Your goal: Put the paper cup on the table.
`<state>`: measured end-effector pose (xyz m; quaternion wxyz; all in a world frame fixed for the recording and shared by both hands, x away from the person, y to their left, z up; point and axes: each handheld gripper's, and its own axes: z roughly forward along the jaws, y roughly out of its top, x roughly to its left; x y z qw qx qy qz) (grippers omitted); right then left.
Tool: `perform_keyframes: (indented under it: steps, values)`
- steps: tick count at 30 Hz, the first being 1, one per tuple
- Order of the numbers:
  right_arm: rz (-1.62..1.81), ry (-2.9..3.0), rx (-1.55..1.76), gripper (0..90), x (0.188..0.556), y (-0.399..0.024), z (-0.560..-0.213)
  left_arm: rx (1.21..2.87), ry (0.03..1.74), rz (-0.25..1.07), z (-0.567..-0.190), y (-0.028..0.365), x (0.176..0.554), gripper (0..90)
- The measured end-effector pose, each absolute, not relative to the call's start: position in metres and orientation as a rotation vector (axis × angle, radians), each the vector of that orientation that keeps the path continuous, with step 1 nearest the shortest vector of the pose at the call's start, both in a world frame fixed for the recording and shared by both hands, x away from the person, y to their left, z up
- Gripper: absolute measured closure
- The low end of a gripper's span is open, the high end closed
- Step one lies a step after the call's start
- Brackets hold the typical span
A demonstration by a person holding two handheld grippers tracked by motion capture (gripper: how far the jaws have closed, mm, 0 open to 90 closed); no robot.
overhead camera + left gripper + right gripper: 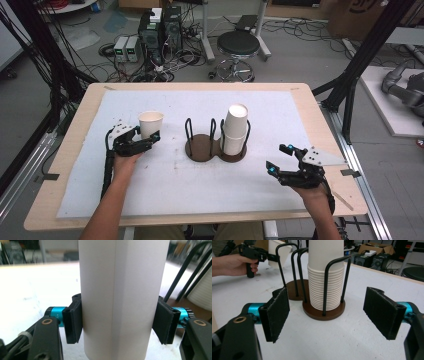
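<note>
A white paper cup [150,123] stands upright on the left of the white mat, and my left gripper [148,138] is shut on its lower wall. In the left gripper view both black pads [73,322] press on the sides of the cup [120,290]. At the table's middle stands a brown two-base wire holder [201,148]. Its left base is bare, while its right base carries a stack of upturned cups [235,129]. My right gripper [278,158] hovers open at the right front, and in its own view its jaws [329,315] face the stack [325,277] with nothing between them.
The white mat [165,190] covers most of the wooden table [45,200]. Beyond the far edge are a black stool [238,47], computer boxes [161,30] and cables on the floor. Black frame posts [355,75] rise at both sides.
</note>
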<state>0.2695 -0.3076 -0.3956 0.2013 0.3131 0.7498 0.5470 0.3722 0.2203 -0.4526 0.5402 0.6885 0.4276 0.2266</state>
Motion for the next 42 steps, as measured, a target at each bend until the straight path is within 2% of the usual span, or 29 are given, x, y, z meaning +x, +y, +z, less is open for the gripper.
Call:
perform_keyframes:
  steps: [5,9,31,34,38,42]
  values:
    - [1.534,2.093,0.875,21.3,0.269,-0.309,-0.394,1.806,1.078,0.549,-0.452,0.204,0.380,34.6]
    - [1.538,2.085,0.883,21.3,0.268,-0.311,-0.394,1.773,1.140,0.537,-0.452,0.205,0.377,34.8]
    - [1.533,2.086,0.883,21.3,0.265,-0.311,-0.394,1.882,1.104,0.582,-0.452,0.207,0.354,31.7]
    - [1.534,2.083,0.880,21.3,0.265,-0.311,-0.394,1.873,1.106,0.573,-0.452,0.208,0.354,29.7]
    - [1.531,2.091,0.884,21.3,0.266,-0.311,-0.395,1.815,1.113,0.569,-0.451,0.214,0.351,20.6]
    - [1.532,2.090,0.885,21.3,0.266,-0.312,-0.394,1.808,1.091,0.555,-0.451,0.218,0.344,19.9]
